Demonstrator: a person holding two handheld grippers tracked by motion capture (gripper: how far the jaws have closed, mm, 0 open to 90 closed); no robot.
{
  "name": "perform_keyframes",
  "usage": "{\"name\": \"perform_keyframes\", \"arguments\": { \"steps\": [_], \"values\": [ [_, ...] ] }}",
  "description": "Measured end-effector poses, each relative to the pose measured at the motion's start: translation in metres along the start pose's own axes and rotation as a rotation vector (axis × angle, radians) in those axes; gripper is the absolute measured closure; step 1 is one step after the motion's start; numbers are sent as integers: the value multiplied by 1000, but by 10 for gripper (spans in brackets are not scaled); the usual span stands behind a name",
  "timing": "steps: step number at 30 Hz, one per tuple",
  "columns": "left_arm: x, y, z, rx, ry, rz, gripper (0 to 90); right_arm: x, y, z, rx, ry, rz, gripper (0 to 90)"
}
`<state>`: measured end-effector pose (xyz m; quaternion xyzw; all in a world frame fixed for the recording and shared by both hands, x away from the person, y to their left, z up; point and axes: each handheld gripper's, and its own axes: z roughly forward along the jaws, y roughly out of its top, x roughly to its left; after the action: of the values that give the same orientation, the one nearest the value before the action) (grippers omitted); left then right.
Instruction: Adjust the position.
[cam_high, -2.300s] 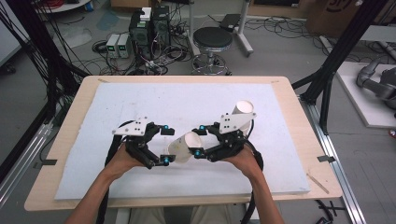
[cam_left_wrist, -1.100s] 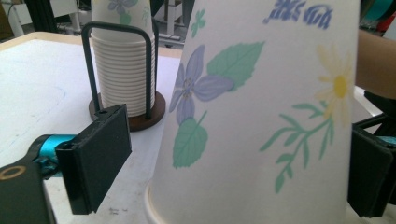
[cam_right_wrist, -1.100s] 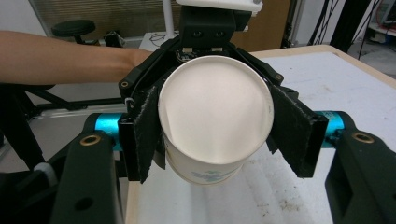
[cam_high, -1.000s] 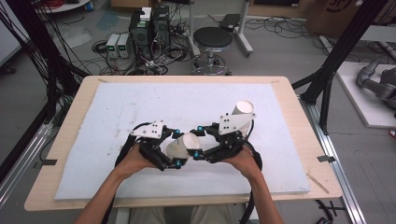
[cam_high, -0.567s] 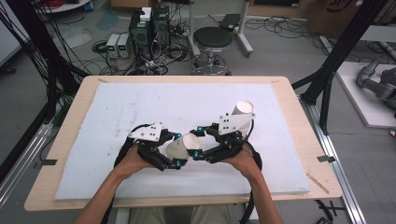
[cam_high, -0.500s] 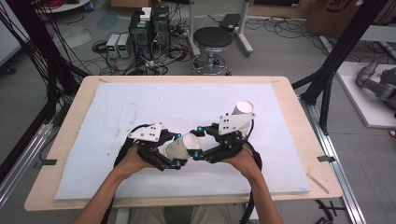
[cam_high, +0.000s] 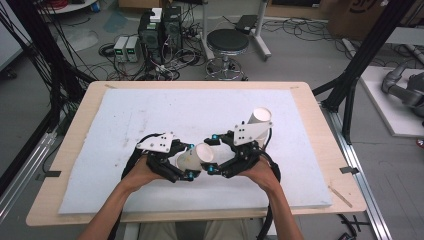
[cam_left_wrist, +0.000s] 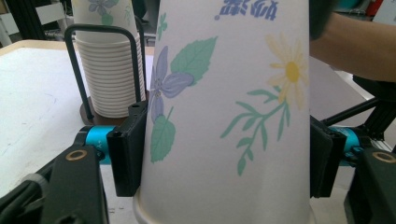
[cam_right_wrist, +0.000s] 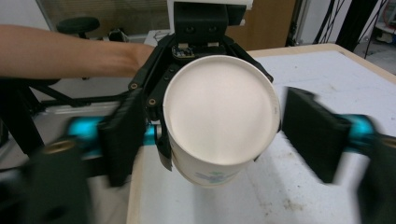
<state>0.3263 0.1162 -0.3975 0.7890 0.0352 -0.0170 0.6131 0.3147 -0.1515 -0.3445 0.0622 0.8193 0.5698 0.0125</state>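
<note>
A flowered paper cup (cam_high: 197, 156) lies on its side above the white mat, between my two grippers. My left gripper (cam_high: 190, 161) is shut on it; in the left gripper view both black jaws press the cup's (cam_left_wrist: 229, 93) sides, so that gripper (cam_left_wrist: 224, 158) holds it. My right gripper (cam_high: 212, 154) faces the cup from the right. In the right gripper view the cup's round white end (cam_right_wrist: 219, 112) points at the camera and the right gripper (cam_right_wrist: 219, 135) stands open, its jaws blurred and spread to either side of the cup.
A stack of paper cups (cam_high: 260, 120) stands in a black wire holder (cam_left_wrist: 70, 60) behind the right hand. The white foam mat (cam_high: 150, 110) covers the wooden table (cam_high: 75, 150). A stool and computer gear stand on the floor beyond.
The left gripper moved right from the mat's left side and shut on the cup that the right gripper held. The right gripper's jaws have opened.
</note>
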Motion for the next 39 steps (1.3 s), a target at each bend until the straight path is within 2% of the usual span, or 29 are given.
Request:
{"name": "perform_keyframes", "arguments": {
  "steps": [3,12,16,20,21,22,23,24,25,28,29,31,32,33,37,39],
  "values": [
    [0,0,-1,4,1,-1,299,0,0,0,-2,-6,14,144],
    [0,0,-4,9,8,1,299,-1,-1,-2,7,-23,22,139],
    [-2,1,-8,14,11,-3,299,-1,-1,-1,22,-22,19,139],
    [-5,3,-14,42,16,-6,299,1,0,-1,57,-29,13,138],
    [-7,4,-18,70,22,-10,300,2,1,-1,80,-40,8,139],
    [-7,4,-18,70,22,-10,300,2,1,-1,80,-40,8,139],
    [-9,6,-22,104,32,-12,300,2,1,-1,94,-36,-1,138],
    [-9,6,-22,104,32,-12,300,2,1,-1,94,-36,-1,138],
    [-10,9,-28,140,37,-12,300,3,2,0,122,-44,-10,138],
    [-11,12,-36,193,54,-24,300,4,4,2,159,-54,-24,138],
    [-11,12,-36,193,54,-24,300,4,4,2,170,-57,-27,138],
    [-11,14,-42,243,68,-35,300,4,6,3,188,-60,-32,139],
    [-11,14,-42,243,68,-35,300,4,6,3,188,-60,-32,139],
    [-12,16,-45,276,70,-44,300,4,8,4,210,-65,-41,139],
    [-13,20,-48,351,74,-41,300,4,10,5,257,-72,-55,139],
    [-13,21,-48,368,77,-45,300,4,11,6,276,-78,-65,139]
  ]
}}
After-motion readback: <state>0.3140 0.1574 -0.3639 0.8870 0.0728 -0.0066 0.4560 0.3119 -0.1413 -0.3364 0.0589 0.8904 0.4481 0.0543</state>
